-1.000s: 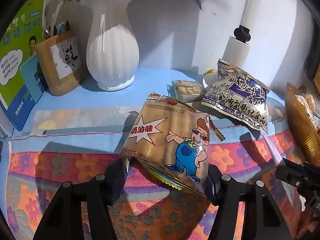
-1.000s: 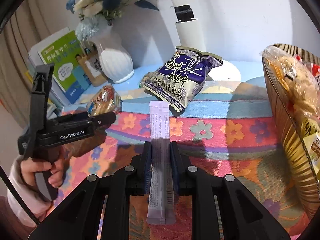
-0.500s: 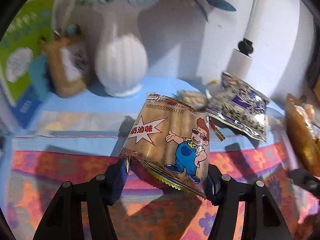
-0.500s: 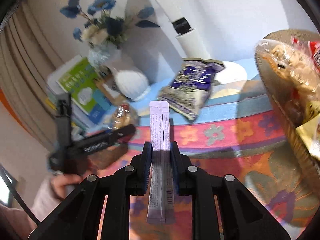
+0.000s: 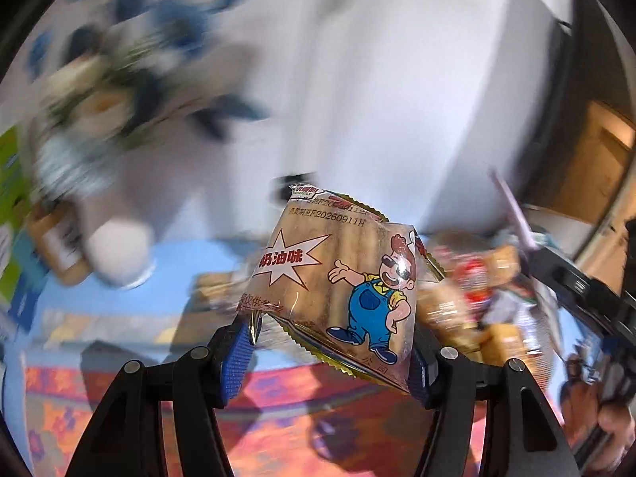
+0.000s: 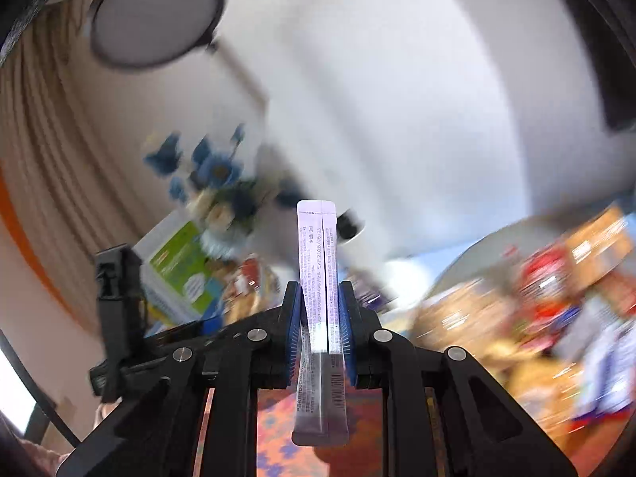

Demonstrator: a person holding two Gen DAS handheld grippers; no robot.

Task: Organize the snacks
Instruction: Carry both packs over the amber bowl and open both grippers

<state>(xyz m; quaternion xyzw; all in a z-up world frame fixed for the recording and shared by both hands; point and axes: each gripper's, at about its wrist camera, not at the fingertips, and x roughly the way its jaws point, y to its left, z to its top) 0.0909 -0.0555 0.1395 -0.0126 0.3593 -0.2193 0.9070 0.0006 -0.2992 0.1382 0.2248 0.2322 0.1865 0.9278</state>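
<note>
Pale stick sachet (image 6: 320, 278) upright between right gripper (image 6: 319, 330) fingers (image 6: 293, 326).

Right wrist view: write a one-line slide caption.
Right tool clamps a pale stick sachet upright, with blurred snacks at right.

Bright light, heavy motion blur, fisheye warping

Open air is seen above the floral cloth (image 5: 278, 429) ahead of both grippers. To the left, passage is blocked by a vase of blue flowers (image 5: 119, 250); to the right, by a blurred heap of snack packets (image 6: 556, 318).
</note>
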